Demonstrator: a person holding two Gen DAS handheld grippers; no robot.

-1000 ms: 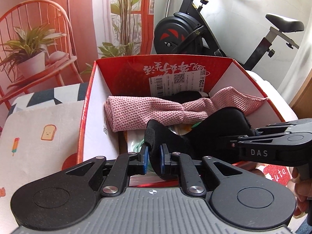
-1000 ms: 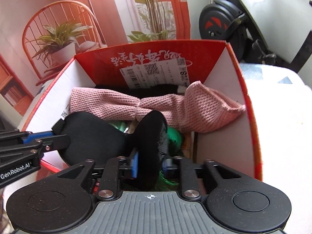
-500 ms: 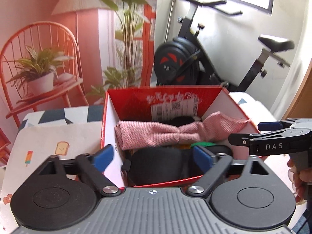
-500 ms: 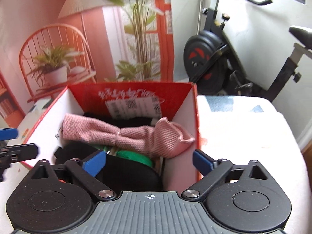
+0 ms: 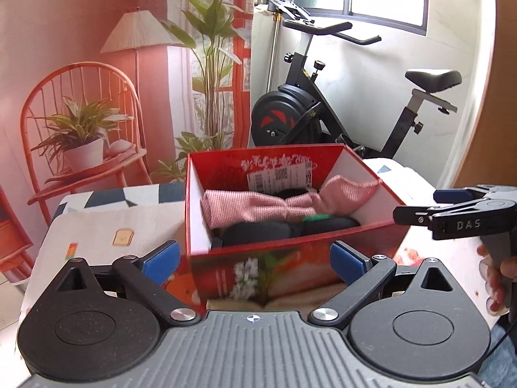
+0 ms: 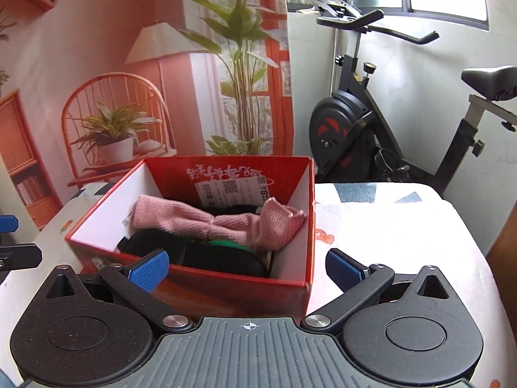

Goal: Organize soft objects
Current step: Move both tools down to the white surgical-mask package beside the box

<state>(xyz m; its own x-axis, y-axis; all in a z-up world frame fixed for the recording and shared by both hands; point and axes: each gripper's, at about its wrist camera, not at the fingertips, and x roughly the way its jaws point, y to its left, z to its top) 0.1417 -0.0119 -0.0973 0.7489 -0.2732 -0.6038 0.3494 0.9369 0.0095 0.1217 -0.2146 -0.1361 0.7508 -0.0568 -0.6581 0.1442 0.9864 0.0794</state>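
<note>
A: What is on your left side?

B: Your left gripper (image 5: 255, 260) sits low in front of the red box (image 5: 284, 265). Its blue pads (image 5: 161, 258) stand far apart. The jaws have just been opening, and nothing is between them. They hold nothing.

A: And the box?

B: The red box stands on the bed cover (image 5: 97, 236) with the little toast picture. It is open on top. Inside, the pink cloth (image 5: 258, 205) lies across the box from the left wall to the right wall. It is pinched in the middle like a bow. The black soft thing (image 5: 258, 234) lies in front of the pink cloth, down in the box and near the front wall. A bit of green (image 5: 315, 217) peeks out between them. A white label (image 5: 281, 177) is on the back wall.

A: What about your right side?

B: Your right gripper (image 6: 247, 268) is also low, in front of the box. Its blue pads (image 6: 148, 271) are wide apart too. Those jaws have just been opening, and they are empty. From the left camera you see it from the side, to the right of the box, with your hand (image 5: 497, 278) on its handle.

A: What is behind?

B: An exercise bike (image 6: 355, 135) stands past the bed.
</note>
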